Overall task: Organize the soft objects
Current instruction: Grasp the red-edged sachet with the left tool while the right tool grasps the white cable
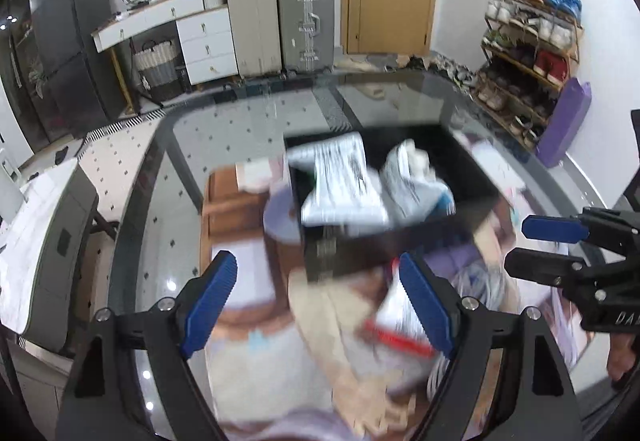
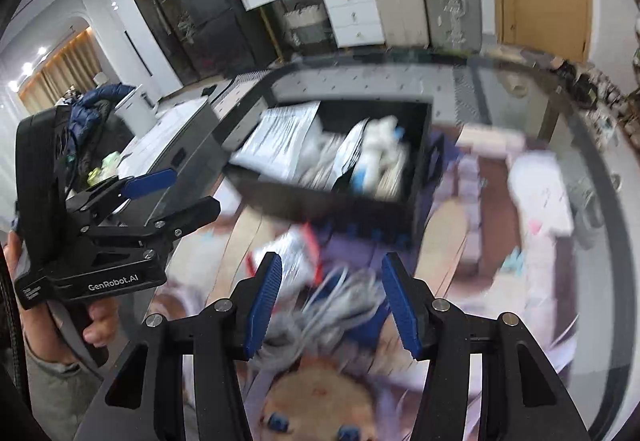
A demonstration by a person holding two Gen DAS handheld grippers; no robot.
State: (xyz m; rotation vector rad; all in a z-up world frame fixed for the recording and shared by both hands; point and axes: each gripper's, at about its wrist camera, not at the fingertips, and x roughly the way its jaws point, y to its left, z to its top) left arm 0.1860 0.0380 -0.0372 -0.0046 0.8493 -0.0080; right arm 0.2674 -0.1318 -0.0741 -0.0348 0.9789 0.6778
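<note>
Both grippers' fingers apart, nothing between — left gripper [image 1: 316,301], right gripper [image 2: 332,305]. Black bin [image 1: 472,177] near the glass table's [image 1: 192,169] far edge holds white packets [image 1: 344,177] (blurred). Likely light, floppy, slippery — pinch a bunched fold.

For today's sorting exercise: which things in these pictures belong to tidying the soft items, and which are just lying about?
Belongs to the job:
- black box
- folded white cloths in it
- grey bundle on the glass table
- red-edged packet

Just lying about:
- suitcases
- shoe rack
- white drawers
- purple mat
</note>
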